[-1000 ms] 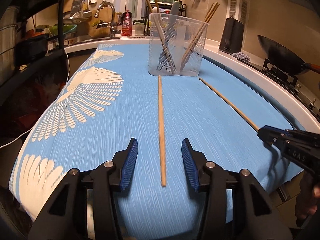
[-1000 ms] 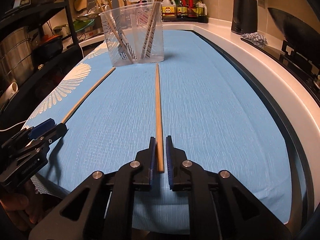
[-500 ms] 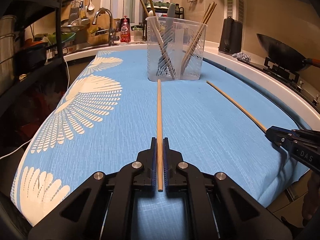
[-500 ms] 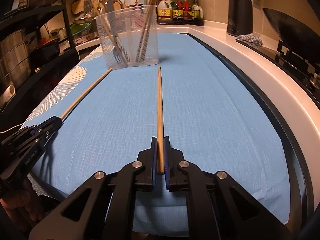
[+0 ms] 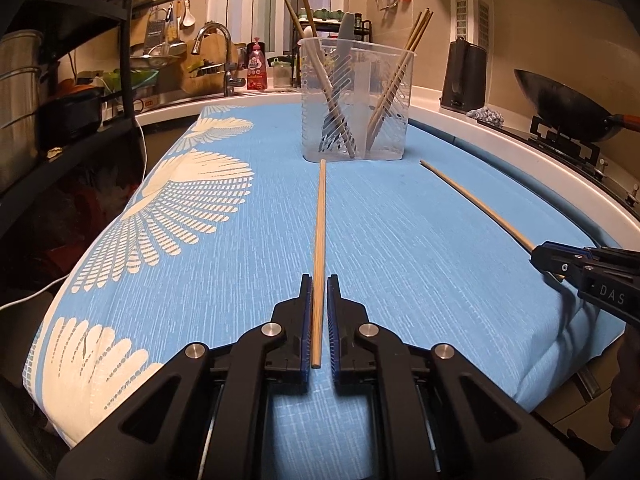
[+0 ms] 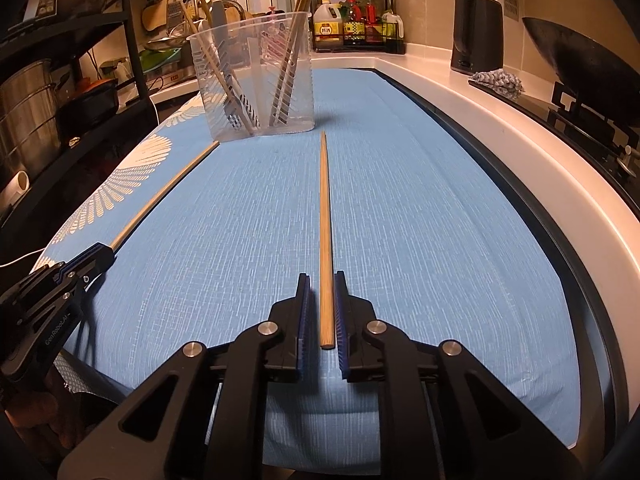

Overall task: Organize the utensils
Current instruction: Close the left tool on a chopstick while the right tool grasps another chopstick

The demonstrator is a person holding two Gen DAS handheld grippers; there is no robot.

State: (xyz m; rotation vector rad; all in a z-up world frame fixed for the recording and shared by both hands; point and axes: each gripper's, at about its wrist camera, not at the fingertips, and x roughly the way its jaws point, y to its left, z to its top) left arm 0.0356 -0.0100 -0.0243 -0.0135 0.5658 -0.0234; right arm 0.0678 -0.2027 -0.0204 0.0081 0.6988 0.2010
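Left gripper [image 5: 319, 312]: shut on the near end of my left chopstick [image 5: 319, 232]. A second ago these jaws stood wide on either side of it, now the pads are in on the stick.
Right gripper [image 6: 322, 312]: jaws have just eased apart a touch. My right chopstick [image 6: 325, 220] sits between the pads with a sliver of gap on each side, so I'd call it loose, not pinched.
Both chopsticks: flat on the blue cloth [image 5: 420, 240], side by side but well apart, far tips aimed at the clear holder [image 5: 356, 100] and stopping just short of it.
Holder: upright on the cloth, other chopsticks and utensils already leaning inside.
What it means: left side looks ready to lift toward the holder — right side, I reckon, needs a fresh squeeze first, or the stick stays on the cloth.
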